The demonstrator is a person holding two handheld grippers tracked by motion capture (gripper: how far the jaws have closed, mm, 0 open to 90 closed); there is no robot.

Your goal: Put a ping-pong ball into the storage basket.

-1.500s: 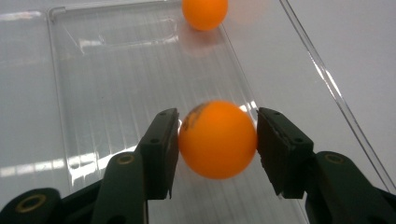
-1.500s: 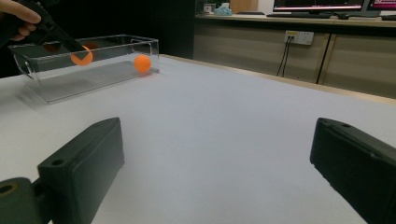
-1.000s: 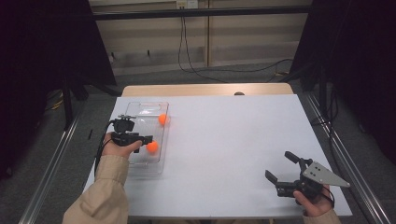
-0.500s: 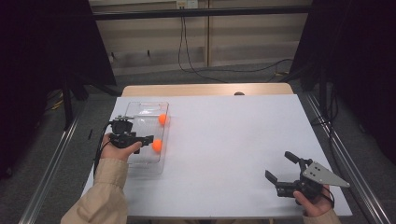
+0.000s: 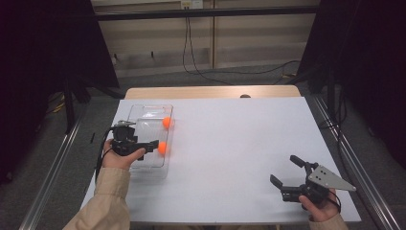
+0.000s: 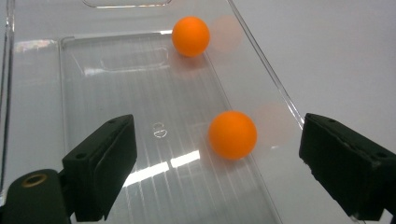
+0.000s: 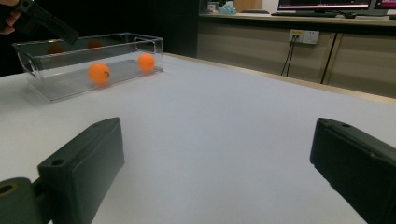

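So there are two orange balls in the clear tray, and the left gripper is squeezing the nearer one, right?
Not quite. Both orange balls do lie in the clear tray, but the left gripper is not squeezing the nearer ball. Its jaws have just been opening and stand wide apart, with the ball resting free on the tray floor between them, touching neither pad. The left gripper view shows this. The farther ball lies beyond.

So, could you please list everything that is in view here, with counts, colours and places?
orange balls: 2; orange; inside the clear tray, nearer ball and farther ball, both along the tray's right wall.
clear tray: 1; transparent plastic; left part of the table.
table: 1; white top, wooden far edge.
cables: several; black; on the floor beyond the table.
left gripper: 1; black; over the tray, its jaws have just been opening, nothing between them.
right gripper: 1; black with grey plate; near right corner, open, empty.
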